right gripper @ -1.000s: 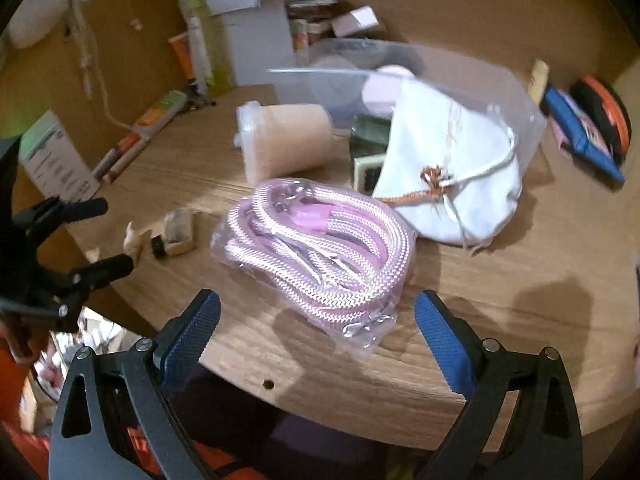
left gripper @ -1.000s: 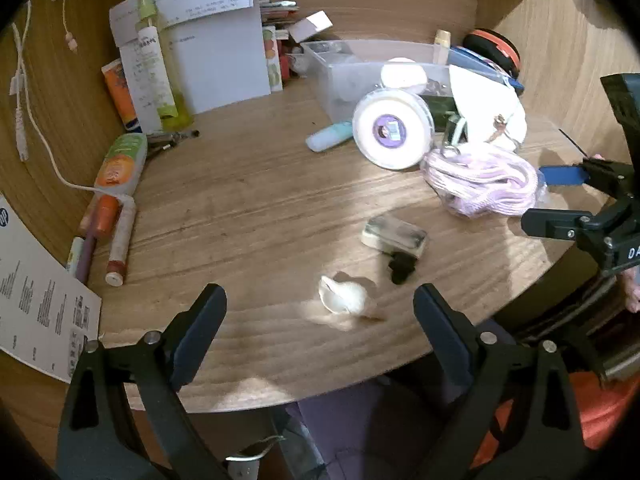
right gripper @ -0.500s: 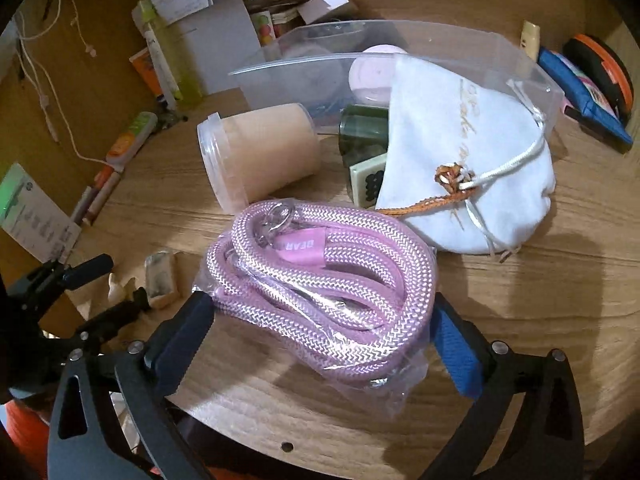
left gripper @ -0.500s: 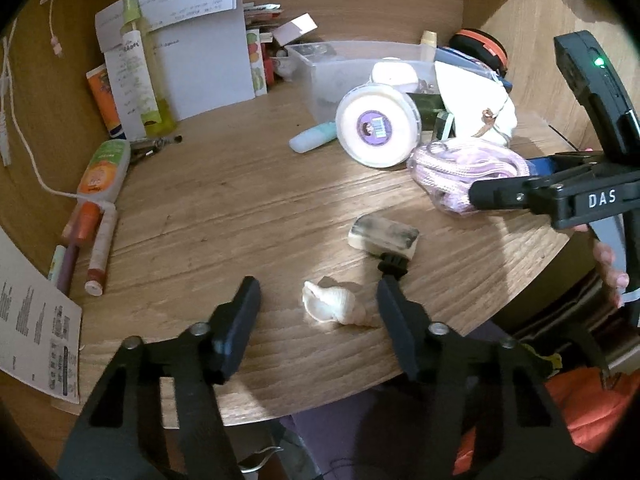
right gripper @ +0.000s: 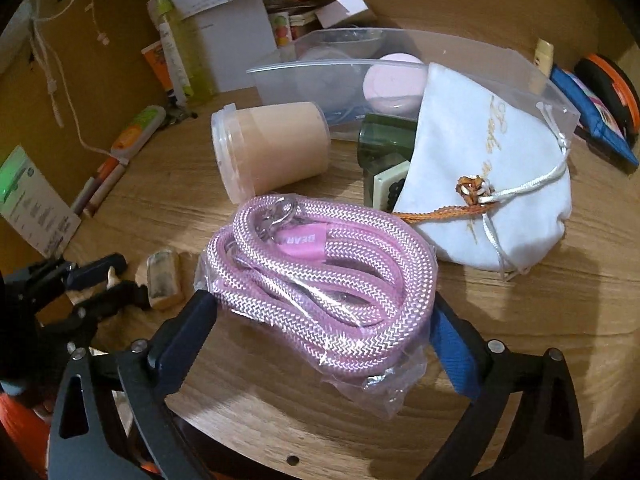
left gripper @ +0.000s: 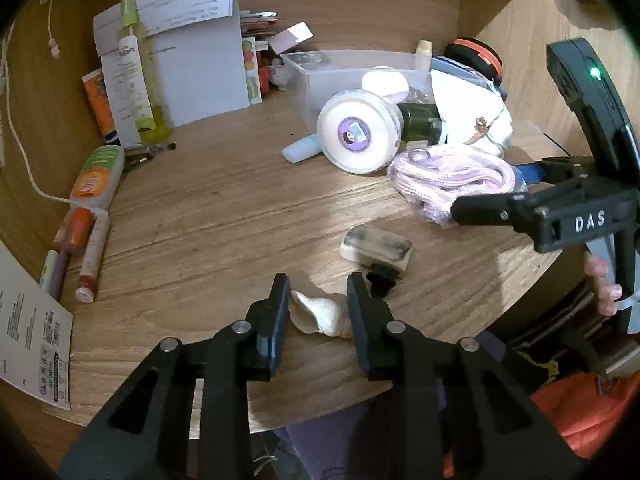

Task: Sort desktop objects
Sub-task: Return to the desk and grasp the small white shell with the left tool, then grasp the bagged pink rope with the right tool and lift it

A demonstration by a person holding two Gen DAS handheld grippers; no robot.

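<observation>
A white seashell (left gripper: 320,314) lies near the front edge of the wooden desk (left gripper: 224,216). My left gripper (left gripper: 318,294) has closed around it, both fingers touching its sides. A pink rope in a clear bag (right gripper: 324,276) lies between the fingers of my right gripper (right gripper: 320,312), whose blue pads touch its two sides. The rope (left gripper: 452,178) and the right gripper (left gripper: 492,200) also show in the left wrist view. A clear plastic bin (right gripper: 400,64) stands behind with a white drawstring pouch (right gripper: 492,168) leaning out of it.
A small eraser-like block (left gripper: 376,246) and a black clip (left gripper: 382,278) lie just beyond the shell. A round tub (right gripper: 268,148) lies on its side by the bin. Tubes and pens (left gripper: 84,216) line the left wall. Papers and a bottle (left gripper: 136,80) stand at the back.
My left gripper moved forward and closed from wide open onto the shell. My right gripper advanced and narrowed around the pink rope bag.
</observation>
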